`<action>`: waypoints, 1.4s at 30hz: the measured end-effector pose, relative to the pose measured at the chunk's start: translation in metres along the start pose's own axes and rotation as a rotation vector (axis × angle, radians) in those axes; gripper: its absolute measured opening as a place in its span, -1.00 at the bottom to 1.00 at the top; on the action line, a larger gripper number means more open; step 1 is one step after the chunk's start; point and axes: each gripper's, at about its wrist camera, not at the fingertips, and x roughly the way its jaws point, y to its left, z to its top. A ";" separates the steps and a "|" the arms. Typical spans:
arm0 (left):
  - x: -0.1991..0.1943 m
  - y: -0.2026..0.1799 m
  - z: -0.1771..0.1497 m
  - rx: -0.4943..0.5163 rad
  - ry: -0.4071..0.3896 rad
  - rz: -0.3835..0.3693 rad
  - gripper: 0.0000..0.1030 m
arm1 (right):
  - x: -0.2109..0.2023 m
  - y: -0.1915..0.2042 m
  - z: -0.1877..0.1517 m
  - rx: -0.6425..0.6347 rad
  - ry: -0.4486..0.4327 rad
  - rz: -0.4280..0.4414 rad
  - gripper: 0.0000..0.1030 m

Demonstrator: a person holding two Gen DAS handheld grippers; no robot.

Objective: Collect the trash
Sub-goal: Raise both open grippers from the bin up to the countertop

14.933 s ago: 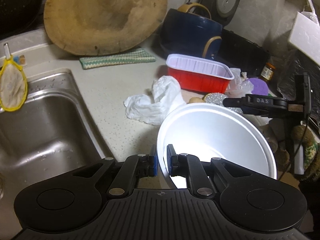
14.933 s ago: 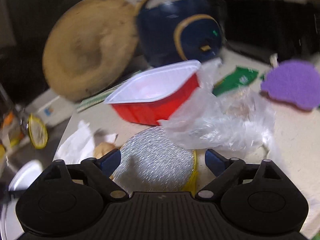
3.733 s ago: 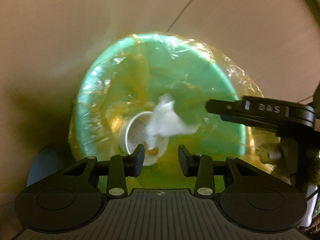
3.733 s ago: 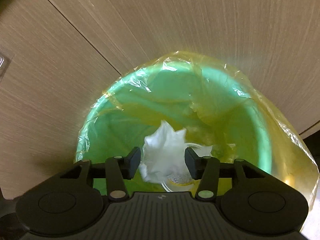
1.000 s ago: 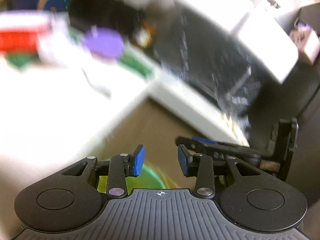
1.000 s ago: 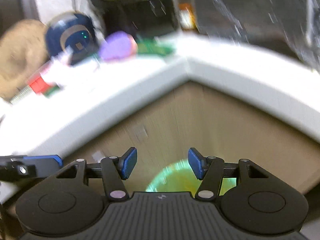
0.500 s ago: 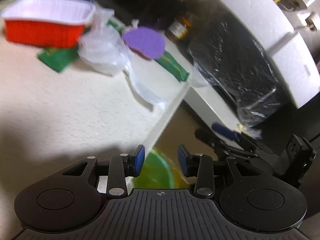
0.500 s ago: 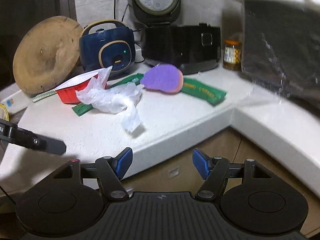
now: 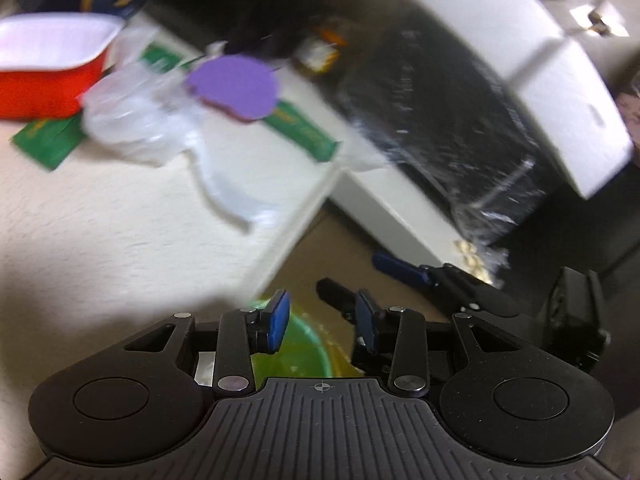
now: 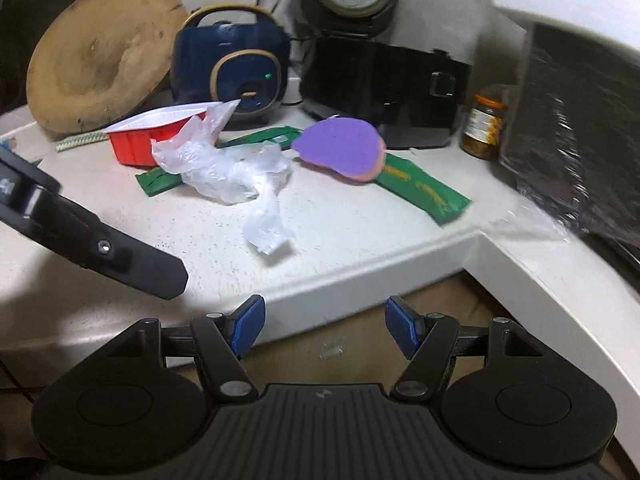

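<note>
Currently both grippers' fingers stand apart and empty; the right gripper [image 10: 324,326] should advance squarely onto the crumpled plastic bag [image 10: 224,168] lying mid-table [image 10: 340,232], pinching its bunched centre, not the trailing tail.

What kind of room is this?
Most likely a home kitchen: a rice cooker and a round wooden board stand on a speckled counter, with a jar in the corner.
</note>
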 end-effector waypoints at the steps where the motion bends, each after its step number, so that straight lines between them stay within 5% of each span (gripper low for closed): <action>1: -0.002 -0.007 -0.005 0.016 -0.008 0.000 -0.21 | -0.007 -0.002 -0.003 0.005 -0.006 -0.026 0.30; 7: -0.021 -0.051 -0.032 0.194 -0.062 0.007 -0.21 | -0.055 -0.026 -0.029 0.119 -0.076 -0.018 0.31; 18: -0.031 -0.076 -0.031 0.231 -0.104 0.003 -0.21 | -0.099 -0.042 -0.003 0.132 -0.232 -0.103 0.32; 23: -0.023 -0.069 -0.037 0.242 -0.087 0.001 -0.21 | -0.086 -0.049 -0.014 0.129 -0.198 -0.095 0.43; 32: 0.039 -0.050 -0.038 0.182 0.068 0.035 -0.21 | -0.024 -0.077 -0.072 0.194 -0.038 -0.094 0.43; 42: 0.029 -0.064 -0.034 0.247 0.024 0.019 -0.21 | -0.072 -0.102 -0.053 0.297 -0.195 -0.112 0.43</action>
